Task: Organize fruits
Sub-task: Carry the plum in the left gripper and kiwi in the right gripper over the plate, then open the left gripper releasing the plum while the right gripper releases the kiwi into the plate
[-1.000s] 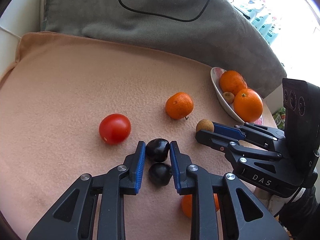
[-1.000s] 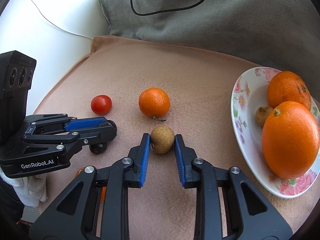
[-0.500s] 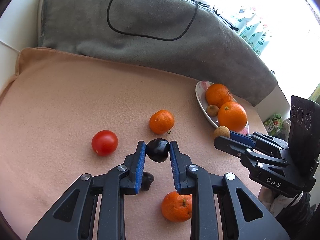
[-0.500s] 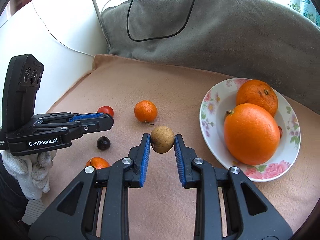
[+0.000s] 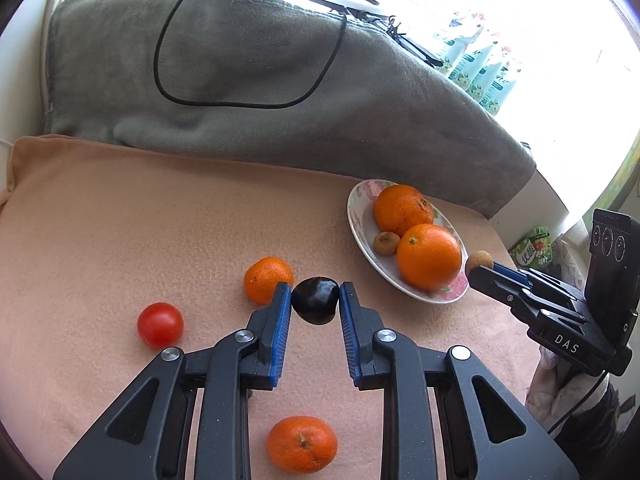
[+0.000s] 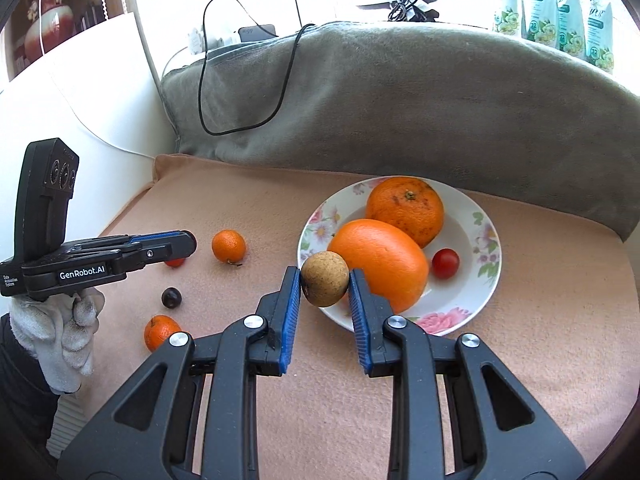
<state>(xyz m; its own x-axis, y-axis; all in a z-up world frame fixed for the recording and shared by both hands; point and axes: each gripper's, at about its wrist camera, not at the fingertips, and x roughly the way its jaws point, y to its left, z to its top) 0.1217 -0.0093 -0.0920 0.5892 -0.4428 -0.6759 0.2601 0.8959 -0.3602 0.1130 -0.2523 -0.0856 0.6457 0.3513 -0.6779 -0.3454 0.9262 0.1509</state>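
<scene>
My left gripper (image 5: 315, 300) is shut on a dark plum (image 5: 315, 305), held above the peach blanket. My right gripper (image 6: 324, 284) is shut on a small brown round fruit (image 6: 325, 278), held above the near rim of the floral plate (image 6: 486, 256). The plate holds two oranges (image 6: 380, 262), a cherry tomato (image 6: 445, 263) and, in the left wrist view, a small brown fruit (image 5: 386, 243). On the blanket lie a red tomato (image 5: 160, 325), two mandarins (image 5: 267, 279) (image 5: 302, 444) and a second dark plum (image 6: 171, 297).
A grey cushion (image 5: 240, 80) with a black cable (image 5: 168, 92) on it lines the back of the blanket. A white wall (image 6: 80, 92) stands on the left. Green-and-white packages (image 6: 560, 4) stand by the window behind.
Both grippers have risen from the blanket with their fruit. The right gripper has moved towards the plate with the brown fruit. The left has lifted one plum; the other stays on the blanket.
</scene>
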